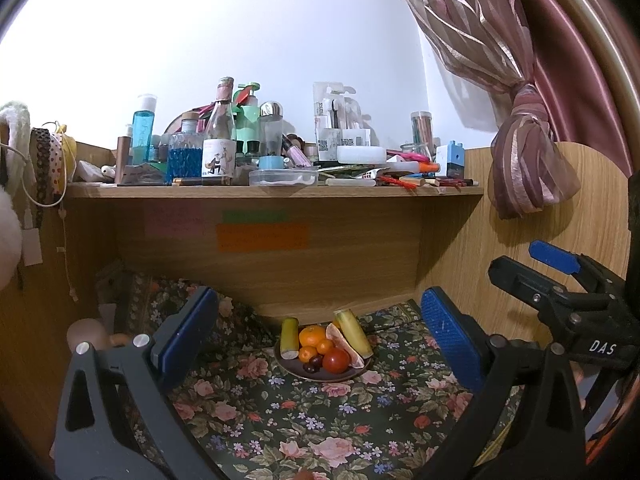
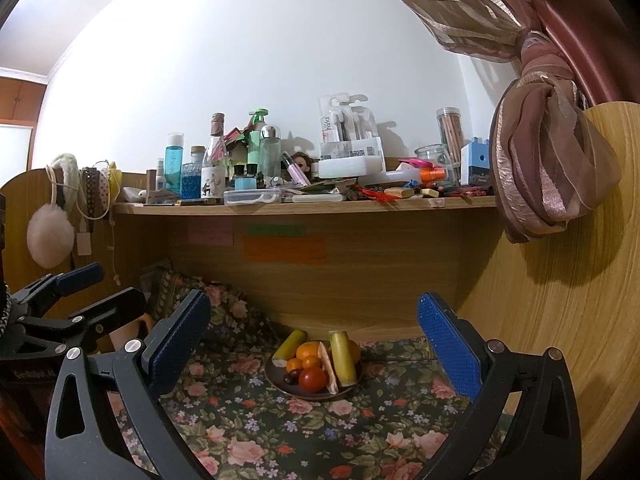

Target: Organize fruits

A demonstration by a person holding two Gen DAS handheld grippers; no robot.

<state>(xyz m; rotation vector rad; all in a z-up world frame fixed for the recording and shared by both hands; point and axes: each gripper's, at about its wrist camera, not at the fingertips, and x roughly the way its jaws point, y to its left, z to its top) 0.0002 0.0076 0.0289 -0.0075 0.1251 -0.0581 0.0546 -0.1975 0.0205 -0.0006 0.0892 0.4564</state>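
Observation:
A dark round plate (image 1: 320, 378) sits on the floral cloth against the wooden back panel. It carries an orange (image 1: 312, 335), a red tomato (image 1: 335, 360), two cut banana pieces (image 1: 290, 340), a pink citrus wedge (image 1: 340, 342), small tangerines and dark grapes. My left gripper (image 1: 320, 300) is open, well short of the plate, with nothing between its blue pads. In the right wrist view the same plate (image 2: 280, 385) lies ahead of my right gripper (image 2: 314, 300), which is also open and holds nothing. Each gripper shows at the edge of the other's view.
A wooden shelf (image 1: 276, 191) above the plate is crowded with bottles, jars and pens. Coloured sticky notes (image 1: 262, 237) are stuck on the back panel. Wooden side panels close in left and right. A tied pink curtain (image 2: 548, 168) hangs at the right, a fluffy pom-pom (image 2: 50, 236) at the left.

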